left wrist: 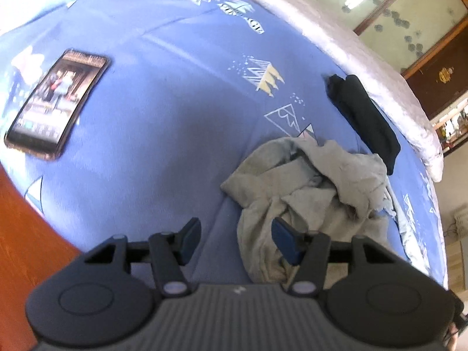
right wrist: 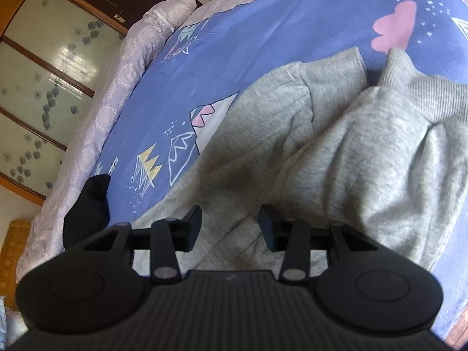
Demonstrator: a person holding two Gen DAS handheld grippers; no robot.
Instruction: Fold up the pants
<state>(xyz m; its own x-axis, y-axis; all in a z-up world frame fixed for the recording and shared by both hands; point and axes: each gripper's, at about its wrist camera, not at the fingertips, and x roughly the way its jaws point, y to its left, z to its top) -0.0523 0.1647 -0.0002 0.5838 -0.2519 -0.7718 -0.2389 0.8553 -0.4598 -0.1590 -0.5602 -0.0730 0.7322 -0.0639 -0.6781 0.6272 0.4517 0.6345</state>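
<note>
Pants (left wrist: 310, 201) are grey sweatpants, sitting in a rumpled heap on the bed, on top of a blue bedsheet (left wrist: 163, 93) printed with little mountains and crowns. Not folded at all yet, just bunched up with creases everywhere. From the right wrist camera you can see the ribbed waistband or cuff (right wrist: 424, 93) at the upper right of the pile, and the fabric spreads down toward the camera and under the tongs.

Left tongs (left wrist: 235, 241) are released, jaws standing apart with nothing between them. The right-hand pad (left wrist: 285, 241) sits in front of the near edge of the pants, and the other pad is over bare sheet. Can't tell if that pad is actually touching the cloth.

Right tongs (right wrist: 231, 225) are also released, jaws apart, hovering right over the grey fabric. Nothing is pinched.

Other stuff on the bed: a phone (left wrist: 58, 102) with its screen lit, lying flat well off to the left of the pants, and a black folded garment (left wrist: 362, 114) just beyond the pants near the bed's far edge. A pale patterned quilt (left wrist: 351, 46) runs along that edge, and behind it there's a wooden wardrobe (left wrist: 409, 17) with frosted floral glass doors.
</note>
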